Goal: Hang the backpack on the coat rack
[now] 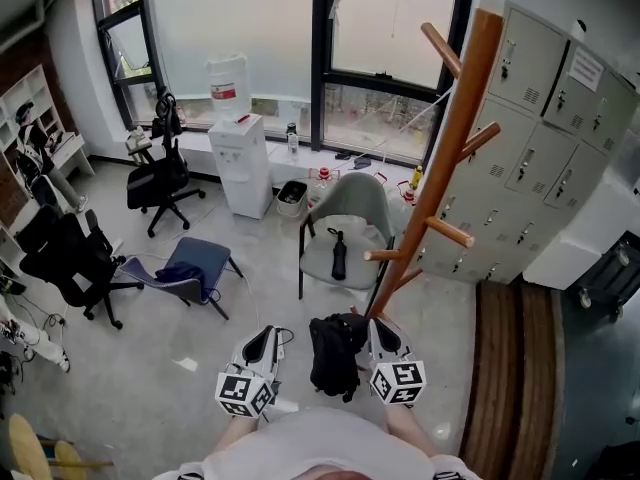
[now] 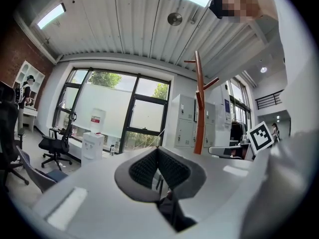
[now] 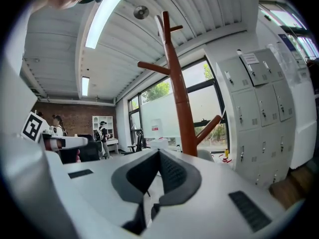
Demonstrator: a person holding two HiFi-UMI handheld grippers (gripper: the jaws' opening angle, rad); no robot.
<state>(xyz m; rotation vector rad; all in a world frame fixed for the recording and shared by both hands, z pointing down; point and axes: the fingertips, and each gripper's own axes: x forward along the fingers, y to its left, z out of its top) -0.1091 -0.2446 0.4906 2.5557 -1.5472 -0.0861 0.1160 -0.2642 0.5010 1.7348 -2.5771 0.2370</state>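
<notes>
Backpack (image 1: pixel 335 353) hangs low beside the rack (image 1: pixel 452 133), on no peg yet. My left gripper (image 1: pixel 268 334) and right gripper (image 1: pixel 380 326) flank it, both closed, each apparently pinching a dark strap. Every peg is bare. Remaining, in my judgement: raise it and hook a strap.

A pale grey floor (image 1: pixel 140 368) runs to tall black-framed windows (image 1: pixel 390 28) full of daylight. Black swivel office chairs (image 1: pixel 160 183), a white water dispenser (image 1: pixel 240 158) and grey metal lockers (image 1: pixel 540 148) stand around.

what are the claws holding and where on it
Seemingly the black backpack: left claw and right claw each pinch a dark strap of it.
</notes>
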